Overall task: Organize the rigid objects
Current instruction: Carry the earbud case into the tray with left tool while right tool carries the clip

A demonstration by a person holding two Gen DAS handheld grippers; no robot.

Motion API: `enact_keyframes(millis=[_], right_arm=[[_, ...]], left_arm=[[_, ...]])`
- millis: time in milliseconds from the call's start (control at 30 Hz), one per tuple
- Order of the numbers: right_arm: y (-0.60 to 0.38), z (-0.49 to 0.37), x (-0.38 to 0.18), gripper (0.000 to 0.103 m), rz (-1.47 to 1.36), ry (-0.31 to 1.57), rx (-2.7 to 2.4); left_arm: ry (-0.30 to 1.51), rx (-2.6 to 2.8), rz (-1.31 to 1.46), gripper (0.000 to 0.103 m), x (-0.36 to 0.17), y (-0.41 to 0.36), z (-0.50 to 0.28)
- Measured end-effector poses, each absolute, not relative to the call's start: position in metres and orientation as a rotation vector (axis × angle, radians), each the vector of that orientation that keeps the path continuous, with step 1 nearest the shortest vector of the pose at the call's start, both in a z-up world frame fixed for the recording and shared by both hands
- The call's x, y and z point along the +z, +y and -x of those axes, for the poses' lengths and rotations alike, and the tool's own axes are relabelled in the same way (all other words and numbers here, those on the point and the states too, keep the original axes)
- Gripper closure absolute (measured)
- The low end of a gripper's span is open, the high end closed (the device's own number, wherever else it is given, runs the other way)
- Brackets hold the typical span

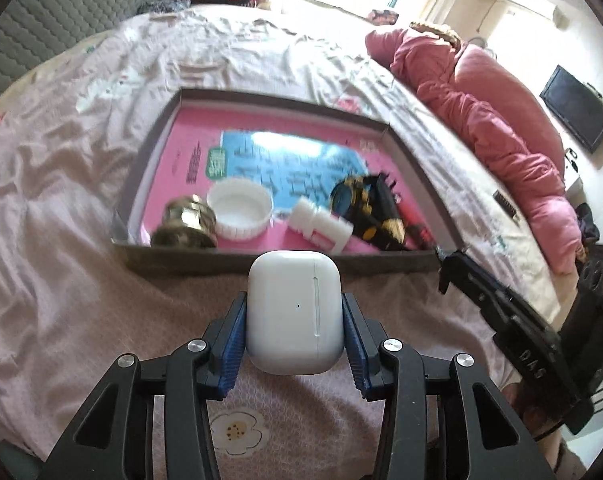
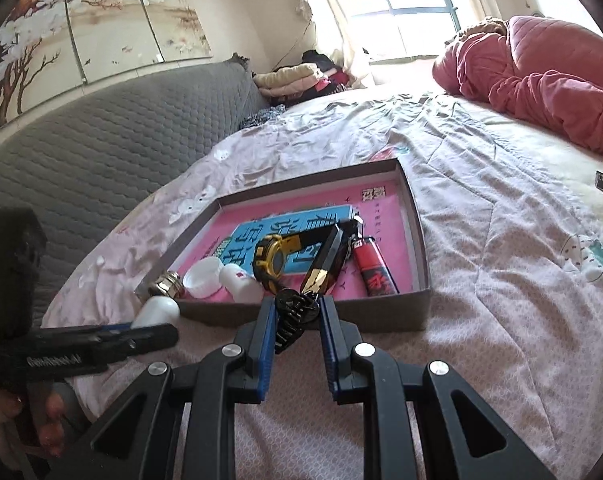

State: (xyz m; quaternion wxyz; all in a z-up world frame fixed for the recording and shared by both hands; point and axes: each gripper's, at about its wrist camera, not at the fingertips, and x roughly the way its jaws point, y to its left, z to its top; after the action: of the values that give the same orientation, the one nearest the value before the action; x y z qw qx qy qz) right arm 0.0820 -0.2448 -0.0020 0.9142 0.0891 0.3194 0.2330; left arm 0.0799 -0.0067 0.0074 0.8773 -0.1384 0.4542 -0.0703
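My left gripper (image 1: pixel 295 320) is shut on a white earbud case (image 1: pixel 294 312), held just in front of the near wall of a shallow cardboard tray (image 1: pixel 285 262) with a pink and blue bottom. In the tray lie a brass fitting (image 1: pixel 185 222), a white cap (image 1: pixel 240 208), a white plastic piece (image 1: pixel 321 226) and a black-and-yellow watch (image 1: pixel 365 208). My right gripper (image 2: pixel 295 312) is shut on a black comb-like clip (image 2: pixel 291 316) at the tray's near wall (image 2: pixel 341 312). The watch (image 2: pixel 273 258), a red lighter (image 2: pixel 371 266) and the earbud case (image 2: pixel 155 312) show there too.
The tray sits on a wrinkled pink bedspread (image 2: pixel 501 280). A pink quilt (image 1: pixel 481 120) is bunched at the far right. A grey padded headboard (image 2: pixel 101 152) runs along the left. Folded clothes (image 2: pixel 293 76) lie near the window. The right gripper's body (image 1: pixel 513 320) stands right of the tray.
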Motion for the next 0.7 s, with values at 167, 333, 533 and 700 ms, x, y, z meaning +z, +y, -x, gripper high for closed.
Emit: enact_keyframes(millis=[167, 333, 533, 700], right_arm=[[-0.241, -0.084, 0.002, 0.081, -0.169, 0.630, 0.477], [-0.237, -0.086, 0.007, 0.081, -0.152, 0.591, 0.484], [-0.237, -0.094, 0.005, 0.081, -0.157, 0.590, 0.481], [-0.243, -0.103, 0.004, 0.081, -0.179, 0.584, 0.465]], left_arm=[[0.907, -0.138, 0.290, 0.058, 0.020, 0.002, -0.087], [0.893, -0.116, 0.301, 0.058, 0.020, 0.012, -0.097], [0.890, -0.105, 0.292, 0.058, 0.018, 0.014, -0.111], [0.886, -0.108, 0.279, 0.058, 0.018, 0.009, -0.121]])
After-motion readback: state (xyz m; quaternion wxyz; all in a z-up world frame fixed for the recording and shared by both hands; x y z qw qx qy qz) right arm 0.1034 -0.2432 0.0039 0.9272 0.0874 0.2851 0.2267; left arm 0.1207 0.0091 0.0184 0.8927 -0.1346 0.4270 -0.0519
